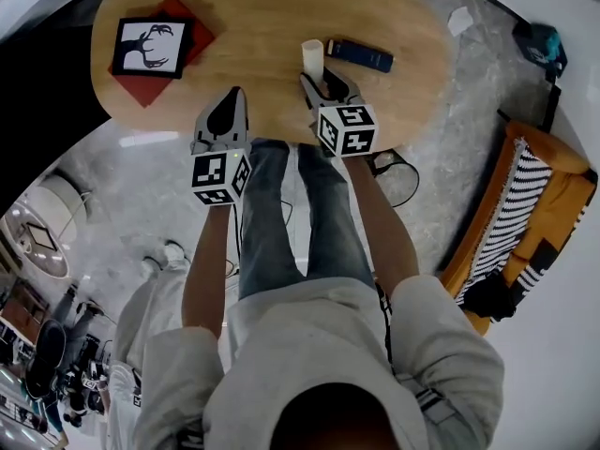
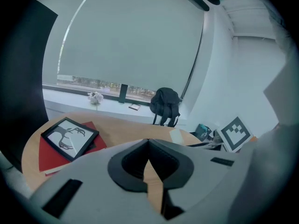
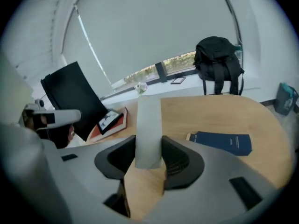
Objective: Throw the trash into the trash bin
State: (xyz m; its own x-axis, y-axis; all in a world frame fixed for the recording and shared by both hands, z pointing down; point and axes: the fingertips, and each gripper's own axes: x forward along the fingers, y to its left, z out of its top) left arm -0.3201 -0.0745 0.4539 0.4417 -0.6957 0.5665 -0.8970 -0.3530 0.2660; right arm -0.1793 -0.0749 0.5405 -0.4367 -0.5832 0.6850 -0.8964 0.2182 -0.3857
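Plain off-white cup, tall, smooth-sided, upright, clamped in right gripper above wooden table; left gripper closed, empty.

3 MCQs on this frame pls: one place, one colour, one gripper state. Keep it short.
1. Where does the framed deer picture lie?
A. on the floor
B. on the red book
C. on the window sill

2. What colour is the flat book on the table near the white cup?
A. yellow
B. green
C. dark blue

3. What is the state of the right gripper?
A. shut on the white cup
B. open, nothing between the jaws
C. shut, nothing between the jaws

Answers:
1 B, the frame overlaps the red cover in the head view.
2 C, its cover reads dark blue in the head view and the right gripper view.
3 A, the right gripper view shows both pads against the cup's sides.
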